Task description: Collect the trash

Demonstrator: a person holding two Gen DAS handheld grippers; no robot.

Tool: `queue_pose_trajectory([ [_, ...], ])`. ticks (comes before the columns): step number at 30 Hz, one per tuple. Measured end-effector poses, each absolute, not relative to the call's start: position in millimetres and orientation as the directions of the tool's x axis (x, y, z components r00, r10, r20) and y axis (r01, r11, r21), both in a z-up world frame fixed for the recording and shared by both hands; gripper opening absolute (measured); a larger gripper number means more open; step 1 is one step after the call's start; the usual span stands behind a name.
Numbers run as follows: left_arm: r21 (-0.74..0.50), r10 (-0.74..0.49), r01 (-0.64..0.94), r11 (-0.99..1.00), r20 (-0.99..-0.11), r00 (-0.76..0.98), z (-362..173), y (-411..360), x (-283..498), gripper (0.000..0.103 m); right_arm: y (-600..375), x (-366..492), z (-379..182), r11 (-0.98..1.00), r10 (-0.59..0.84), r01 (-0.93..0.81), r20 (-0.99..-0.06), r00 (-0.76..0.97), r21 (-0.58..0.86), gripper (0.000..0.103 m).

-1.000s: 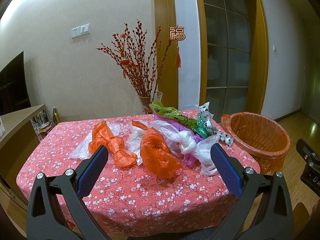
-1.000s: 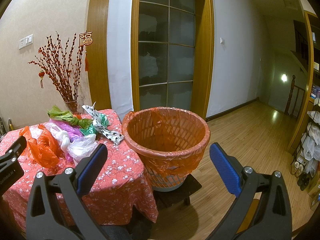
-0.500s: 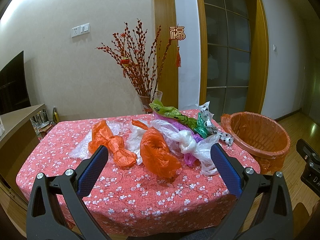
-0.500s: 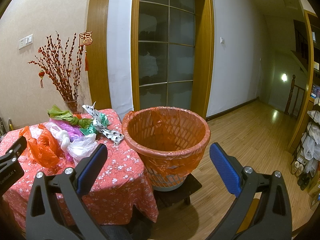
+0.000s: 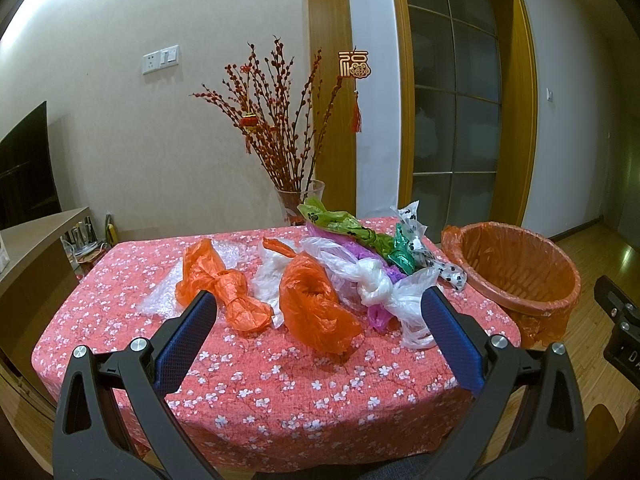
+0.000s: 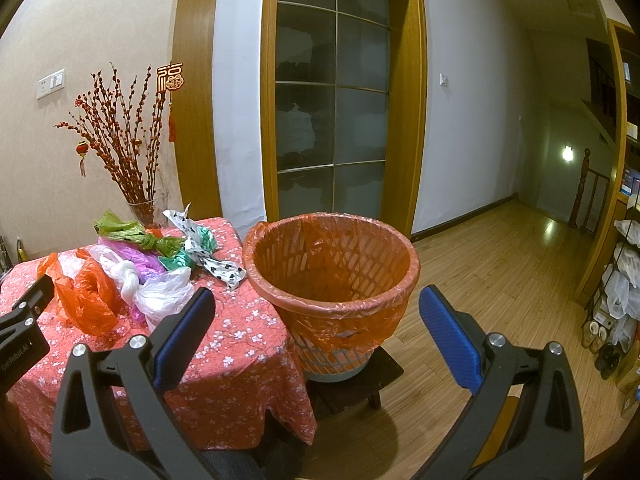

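Note:
Several crumpled plastic bags lie on the red flowered tablecloth: a knotted orange bag, a bigger orange bag, a knotted white bag, a purple one, a green one and a black-spotted white one. An orange-lined basket stands off the table's right edge on a low dark stool; nothing shows inside it. My left gripper hangs open in front of the bags, empty. My right gripper is open and empty, facing the basket.
A glass vase of red branches stands at the table's far edge against the wall. A low cabinet is on the left. Wooden floor stretches right of the basket, with a shoe rack at the far right.

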State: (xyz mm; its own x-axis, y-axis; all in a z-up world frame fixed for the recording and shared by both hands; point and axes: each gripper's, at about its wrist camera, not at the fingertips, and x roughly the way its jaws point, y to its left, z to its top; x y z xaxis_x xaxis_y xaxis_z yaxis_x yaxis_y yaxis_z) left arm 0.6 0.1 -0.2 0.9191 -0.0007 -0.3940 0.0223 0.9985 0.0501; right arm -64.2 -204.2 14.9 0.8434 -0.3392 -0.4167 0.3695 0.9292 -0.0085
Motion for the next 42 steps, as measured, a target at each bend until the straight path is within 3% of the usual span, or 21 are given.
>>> queue_pose_trajectory([
  [19, 0.053, 0.004, 0.019, 0.998, -0.396, 0.918, 0, 1, 1, 0.101, -206, -62, 13, 0.929, -0.338, 0.369, -0.418, 0.843, -0.007, 0.099],
  [28, 0.055, 0.077, -0.059, 0.997, -0.405, 0.911, -5, 26, 10, 0.101, -204, -50, 13, 0.941, -0.301, 0.338, -0.428, 0.852, 0.01, 0.099],
  [37, 0.021, 0.173, -0.184, 0.983, -0.447, 0.878, -17, 82, 30, 0.101, -181, -8, 5, 0.977, -0.149, 0.203, -0.478, 0.866, 0.062, 0.099],
  [42, -0.002, 0.181, -0.206, 0.979, -0.464, 0.867, -21, 104, 43, 0.101, -153, 26, -2, 0.992, -0.049, 0.099, -0.508, 0.86, 0.073, 0.089],
])
